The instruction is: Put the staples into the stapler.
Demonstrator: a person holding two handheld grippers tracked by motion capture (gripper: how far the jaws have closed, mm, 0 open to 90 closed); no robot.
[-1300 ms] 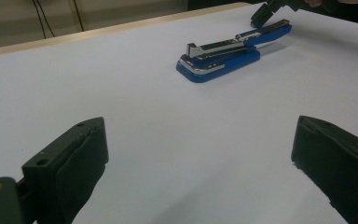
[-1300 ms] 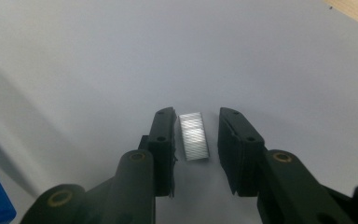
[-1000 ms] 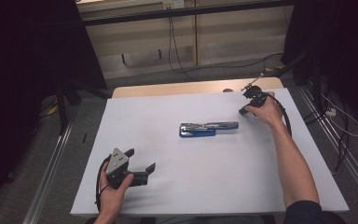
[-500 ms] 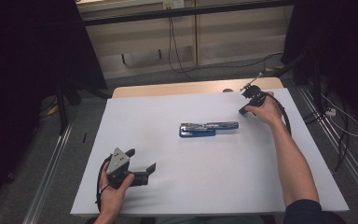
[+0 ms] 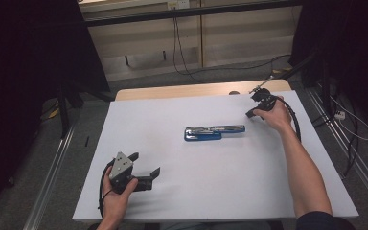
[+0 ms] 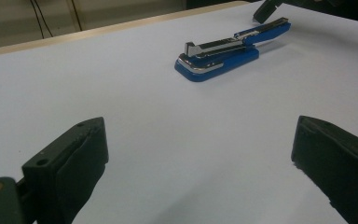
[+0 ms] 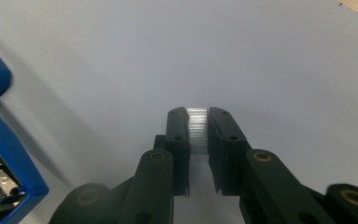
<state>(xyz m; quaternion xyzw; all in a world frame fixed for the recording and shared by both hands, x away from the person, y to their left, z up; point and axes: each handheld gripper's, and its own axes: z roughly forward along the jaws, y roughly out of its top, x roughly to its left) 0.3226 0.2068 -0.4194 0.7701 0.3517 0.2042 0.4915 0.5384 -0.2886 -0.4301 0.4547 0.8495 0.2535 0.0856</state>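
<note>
Staples (image 7: 197, 126) pinched in right gripper (image 7: 198, 122) – left gripper (image 6: 198, 154) agape, low beside stapler (image 5: 214, 132).

- The left gripper (image 5: 146, 173) is showing a black body, a grey three-cornered plate on top and a black cable looping beneath the hand.
- Its two black jaws are wearing thick, matte, blocky pads; one is bearing a small round hole.
- The right gripper (image 5: 254, 109) is showing black linked arms with brass-coloured pivot screws.
- A black cable is trailing from it.
- A dark sleeve (image 5: 323, 220) is covering the right upper arm; both forearms are going bare.
</note>
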